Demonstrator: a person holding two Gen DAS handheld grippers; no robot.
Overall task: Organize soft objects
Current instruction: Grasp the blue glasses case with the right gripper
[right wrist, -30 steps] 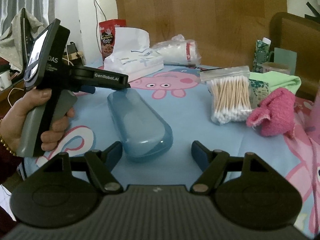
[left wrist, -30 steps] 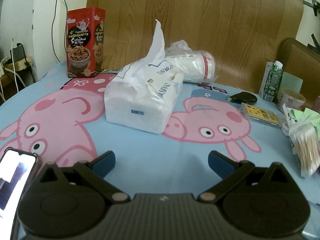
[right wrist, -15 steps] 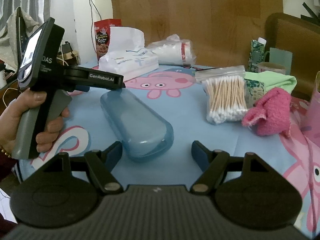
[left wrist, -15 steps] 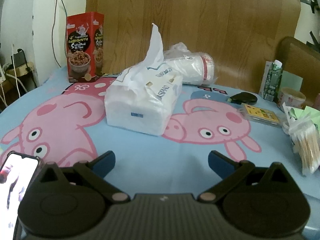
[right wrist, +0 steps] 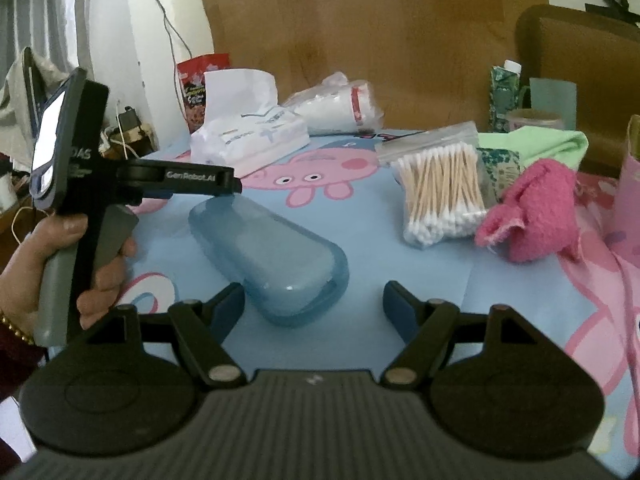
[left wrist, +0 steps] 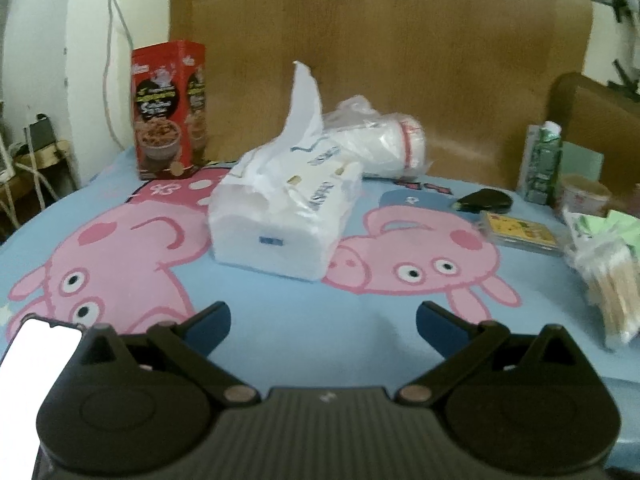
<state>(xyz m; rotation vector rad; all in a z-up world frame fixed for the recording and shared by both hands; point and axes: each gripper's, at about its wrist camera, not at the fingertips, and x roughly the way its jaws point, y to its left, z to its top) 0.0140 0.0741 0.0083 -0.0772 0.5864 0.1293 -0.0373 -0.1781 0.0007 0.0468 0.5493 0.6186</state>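
Note:
A white soft tissue pack [left wrist: 284,220] lies mid-table ahead of my left gripper [left wrist: 323,322], which is open and empty above the blue cartoon cloth [left wrist: 280,344]. It also shows far left in the right wrist view [right wrist: 248,140]. My right gripper [right wrist: 314,306] is open and empty, just behind a blue plastic case [right wrist: 268,256]. A crumpled pink cloth [right wrist: 536,216] lies to the right, a folded green cloth [right wrist: 536,142] behind it. The left gripper handle [right wrist: 120,184] is held at the left of the right wrist view.
A red snack box [left wrist: 170,110] stands at the back left. A bagged stack of cups [left wrist: 384,144] lies behind the tissues. A bag of cotton swabs [right wrist: 444,192], a green carton [left wrist: 542,160], a card pack [left wrist: 520,232] and a dark object [left wrist: 486,200] sit on the right.
Both grippers have moved back and up a little, so the table objects look slightly farther away. Both stay open. Nothing on the table has moved.

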